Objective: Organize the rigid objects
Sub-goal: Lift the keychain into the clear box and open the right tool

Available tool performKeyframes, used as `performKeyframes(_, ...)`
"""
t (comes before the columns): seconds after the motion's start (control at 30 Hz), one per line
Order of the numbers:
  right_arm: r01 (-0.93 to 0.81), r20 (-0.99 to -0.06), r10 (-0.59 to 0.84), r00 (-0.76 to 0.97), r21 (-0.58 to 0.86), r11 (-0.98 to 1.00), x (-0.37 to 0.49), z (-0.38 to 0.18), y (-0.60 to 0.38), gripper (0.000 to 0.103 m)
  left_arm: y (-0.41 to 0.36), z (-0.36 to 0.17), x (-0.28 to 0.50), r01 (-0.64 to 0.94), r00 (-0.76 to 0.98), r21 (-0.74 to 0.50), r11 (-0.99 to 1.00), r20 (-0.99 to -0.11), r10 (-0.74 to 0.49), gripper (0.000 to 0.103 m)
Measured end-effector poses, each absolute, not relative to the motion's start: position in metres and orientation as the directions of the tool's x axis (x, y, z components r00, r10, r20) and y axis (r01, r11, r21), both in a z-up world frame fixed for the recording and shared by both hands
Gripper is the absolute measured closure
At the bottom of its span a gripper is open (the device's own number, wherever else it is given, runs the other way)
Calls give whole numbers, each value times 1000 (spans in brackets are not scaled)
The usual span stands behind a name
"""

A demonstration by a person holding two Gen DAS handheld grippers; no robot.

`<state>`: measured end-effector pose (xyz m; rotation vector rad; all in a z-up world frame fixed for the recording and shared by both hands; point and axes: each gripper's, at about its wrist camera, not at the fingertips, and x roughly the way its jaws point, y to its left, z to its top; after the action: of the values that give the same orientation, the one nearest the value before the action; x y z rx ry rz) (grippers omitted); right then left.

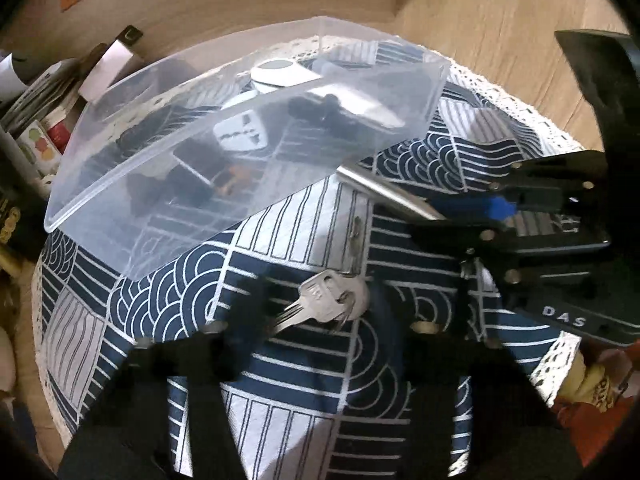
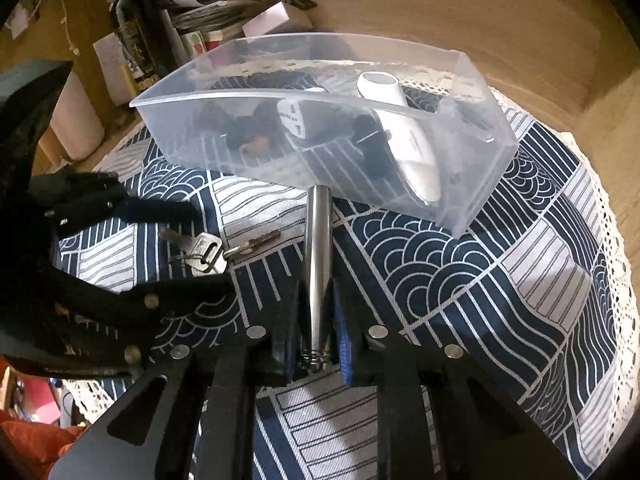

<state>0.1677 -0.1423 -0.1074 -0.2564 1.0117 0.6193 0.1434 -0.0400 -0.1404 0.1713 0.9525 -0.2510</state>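
Observation:
A clear plastic box (image 1: 100, 184) (image 2: 472, 200) stands on a blue patterned cloth (image 1: 304, 380) (image 2: 460, 280). It holds a white plug adapter (image 1: 240, 132) (image 2: 294, 118), a white oblong device (image 2: 404, 136) and several dark items. A bunch of silver keys (image 1: 324, 300) (image 2: 206, 254) lies on the cloth between my left gripper's (image 1: 320, 320) (image 2: 192, 248) open fingers. My right gripper (image 2: 318, 312) (image 1: 460, 216) is shut on a shiny metal cylinder (image 2: 317, 256) (image 1: 388, 190), whose far end points at the box's near wall.
The cloth with a white lace edge (image 2: 616, 240) covers a round wooden table (image 2: 520, 20). Behind the box are a dark bottle (image 2: 132, 28), a white box (image 2: 276, 20) (image 1: 108, 68), papers and a pale cup (image 2: 76, 120).

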Motion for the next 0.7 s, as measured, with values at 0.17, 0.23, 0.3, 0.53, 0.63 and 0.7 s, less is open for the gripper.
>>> performKeyframes(0.17,-598,-832,392,394,91,796,158,-100,-149,89,-37,-139,137,251,568,23,968,-813,-128,76)
performKeyframes(0.23,-598,-817,401,415,88,797,153,-93,-153,89,-34,-138,135,230,578,14,973,-807,-125,76)
performKeyframes(0.3,-599,-801,410,437,81,796,149,-85,-158,89,-31,-133,128,209,604,33,977,-790,-102,76)
performKeyframes(0.53,-602,-728,449,519,62,796,146,-46,-166,89,-13,-97,110,139,704,12,990,-704,-90,77)
performKeyframes(0.63,-599,-693,459,556,50,800,149,-29,-163,89,-6,-82,104,118,745,14,993,-662,-79,77)
performKeyframes(0.7,-593,-672,462,579,43,804,153,-18,-161,89,1,-70,100,107,769,10,994,-635,-76,77)
